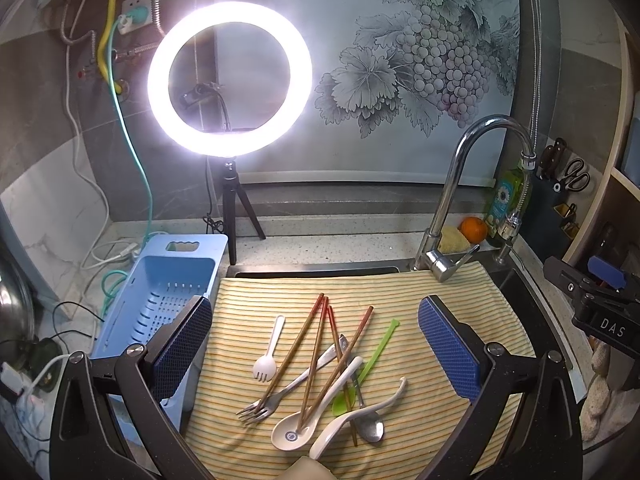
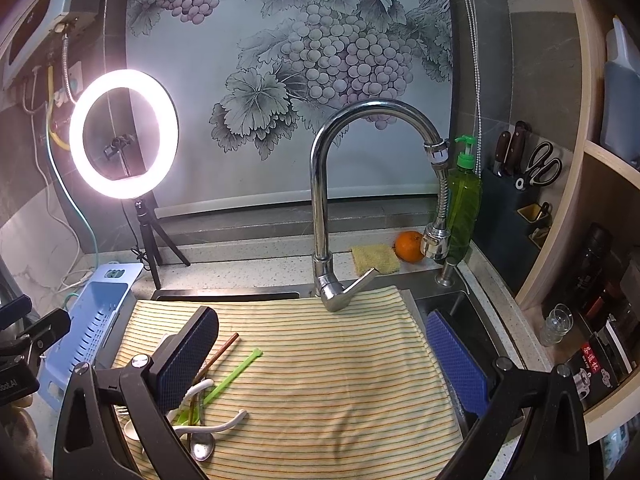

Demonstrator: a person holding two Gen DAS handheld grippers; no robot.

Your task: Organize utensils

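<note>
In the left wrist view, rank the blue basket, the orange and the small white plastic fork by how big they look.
Largest to smallest:
1. blue basket
2. small white plastic fork
3. orange
The orange sits farther from the camera, so the last two are unsure.

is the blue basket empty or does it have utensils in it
Empty: the blue basket shows only its bare slotted floor, while the utensils lie piled on the striped cloth.

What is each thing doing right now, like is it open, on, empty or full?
Left claw: open, holding nothing.
Right claw: open, holding nothing.
Ring light: switched on.
Faucet: no water running.
Blue drain basket: empty as far as seen.
Utensil pile: jumbled, overlapping on the striped cloth.
White plastic fork: lying apart from the pile.
Green soap bottle: nearly full.
</note>
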